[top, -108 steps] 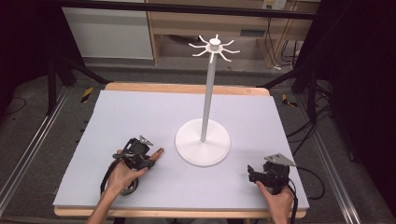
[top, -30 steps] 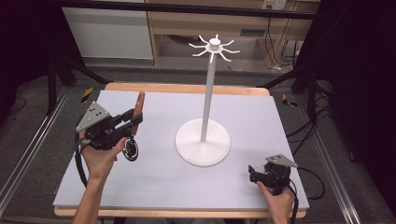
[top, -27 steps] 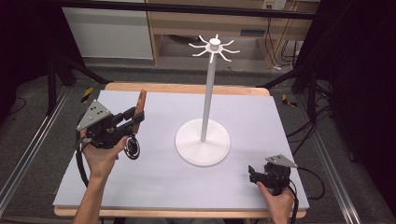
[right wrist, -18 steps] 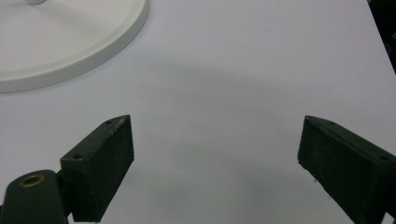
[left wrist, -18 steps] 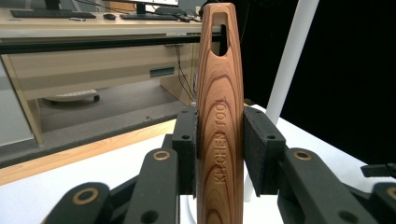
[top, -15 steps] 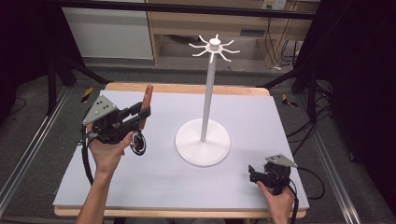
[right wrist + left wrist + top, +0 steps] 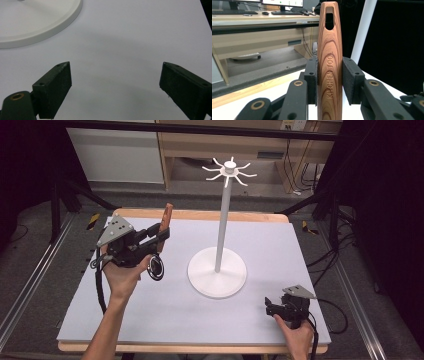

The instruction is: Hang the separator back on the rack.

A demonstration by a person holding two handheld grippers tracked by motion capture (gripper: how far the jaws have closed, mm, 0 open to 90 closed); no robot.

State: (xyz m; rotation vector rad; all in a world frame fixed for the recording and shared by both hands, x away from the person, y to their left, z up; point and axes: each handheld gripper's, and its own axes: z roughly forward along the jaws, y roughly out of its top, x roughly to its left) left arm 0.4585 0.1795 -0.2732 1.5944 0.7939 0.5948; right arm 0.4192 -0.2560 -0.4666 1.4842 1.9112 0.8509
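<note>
The left gripper point(image 7: 155, 236) is raised over the table's point(image 7: 165, 320) left side, fingers clamped on a wooden handle point(image 7: 329, 62) whose holed end points up. The hook stand point(image 7: 225, 215) rises to its right, nearer this hand. The right gripper point(image 7: 272, 309) rests open, empty.

Wood desk point(image 7: 262, 27) w/ monitors point(image 7: 282, 3), keyboard point(image 7: 287, 13) behind table.

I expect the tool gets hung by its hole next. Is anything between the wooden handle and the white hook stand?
Nothing visible. The left gripper holds the brown wooden handle up, with open space across to the white hook stand.
</note>
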